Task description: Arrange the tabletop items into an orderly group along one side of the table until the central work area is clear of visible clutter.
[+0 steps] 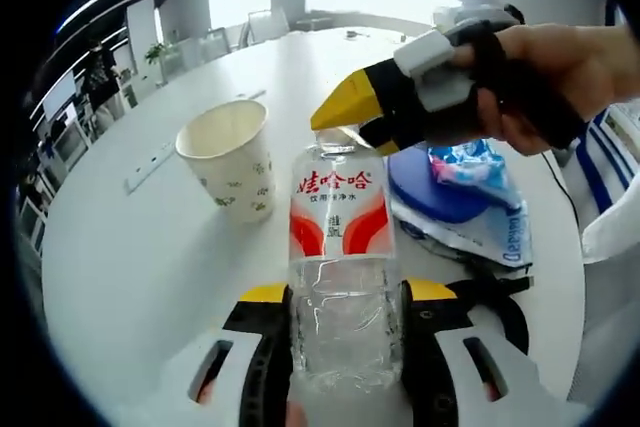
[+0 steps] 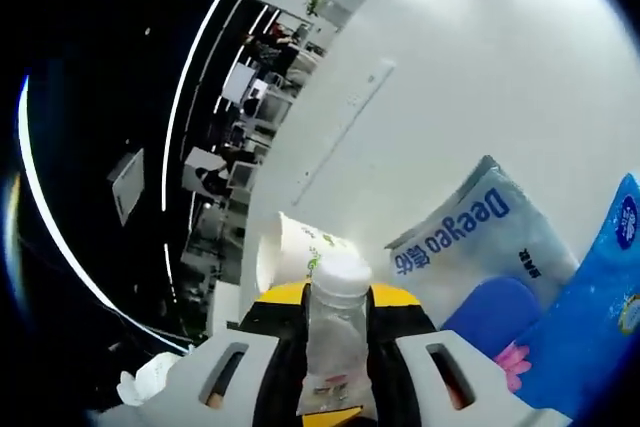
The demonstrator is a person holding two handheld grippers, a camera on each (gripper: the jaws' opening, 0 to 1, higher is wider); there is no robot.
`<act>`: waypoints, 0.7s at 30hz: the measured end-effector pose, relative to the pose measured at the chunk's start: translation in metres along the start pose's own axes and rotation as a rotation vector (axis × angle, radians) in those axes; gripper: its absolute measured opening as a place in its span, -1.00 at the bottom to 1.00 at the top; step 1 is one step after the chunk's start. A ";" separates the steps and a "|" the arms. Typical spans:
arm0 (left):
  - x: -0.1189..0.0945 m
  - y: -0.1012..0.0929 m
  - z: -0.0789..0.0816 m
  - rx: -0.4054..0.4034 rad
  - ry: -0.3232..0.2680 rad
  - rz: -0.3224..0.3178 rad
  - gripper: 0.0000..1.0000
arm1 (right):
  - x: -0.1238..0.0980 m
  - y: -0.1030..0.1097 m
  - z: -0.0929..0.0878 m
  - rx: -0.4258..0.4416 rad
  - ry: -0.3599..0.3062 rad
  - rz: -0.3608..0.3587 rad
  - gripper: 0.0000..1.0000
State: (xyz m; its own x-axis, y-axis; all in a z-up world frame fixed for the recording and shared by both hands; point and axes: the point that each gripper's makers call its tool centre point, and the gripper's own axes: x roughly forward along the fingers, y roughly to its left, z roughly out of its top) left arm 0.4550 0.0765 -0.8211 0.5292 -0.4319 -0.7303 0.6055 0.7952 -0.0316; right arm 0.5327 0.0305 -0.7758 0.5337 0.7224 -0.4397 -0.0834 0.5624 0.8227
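In the left gripper view, the left hand-held gripper [image 1: 345, 322] has its 2 yellow-tipped jaws clamped on the lower body of a clear water bottle [image 1: 342, 267], which stands upright between them on the white worktop [image 1: 130, 257]. The bottle carries a red and white label with Chinese lettering. At its top, the right hand-held gripper [image 1: 350, 117] comes in from the right, held by a person's hand [image 1: 560, 77], and its yellow tips sit around the bottle's neck.

In the right gripper view, the right hand-held gripper [image 2: 336, 312] is closed on the bottle [image 2: 335, 347] just below its white cap [image 2: 340, 275] (the view is rolled, so the bottle appears to rise from the bottom edge).

Just left of the bottle in the left gripper view stands a paper cup [image 1: 230, 159], open end up, printed with small green sprigs, near the bottle but apart from it. The same cup [image 2: 295, 252] lies just behind the cap in the right gripper view.

To the right of the bottle, a pack of wet wipes [image 1: 465, 202] lies flat on the worktop, blue and white, with a blue round lid on it. In the right gripper view the pack [image 2: 480, 237] reads "Deeyeo", with a brighter blue packet [image 2: 590, 337] against it.

A long white power strip [image 1: 150, 162] lies further off on the worktop.
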 end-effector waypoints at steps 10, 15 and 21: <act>-0.009 0.003 -0.002 0.001 -0.035 0.021 -0.24 | -0.012 0.048 -0.003 -0.298 -0.031 0.110 -0.65; -0.015 0.005 -0.005 -0.011 -0.049 0.029 -0.25 | -0.015 0.072 -0.012 -0.482 -0.016 0.169 -0.64; -0.021 0.007 -0.010 -0.048 -0.082 0.054 -0.25 | -0.021 0.106 -0.033 -0.755 -0.026 0.258 -0.64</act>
State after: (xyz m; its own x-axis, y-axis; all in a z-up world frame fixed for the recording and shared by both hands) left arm 0.4424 0.0956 -0.8130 0.6081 -0.4196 -0.6739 0.5465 0.8370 -0.0280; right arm 0.4851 0.0879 -0.6915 0.4383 0.8626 -0.2526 -0.7493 0.5059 0.4274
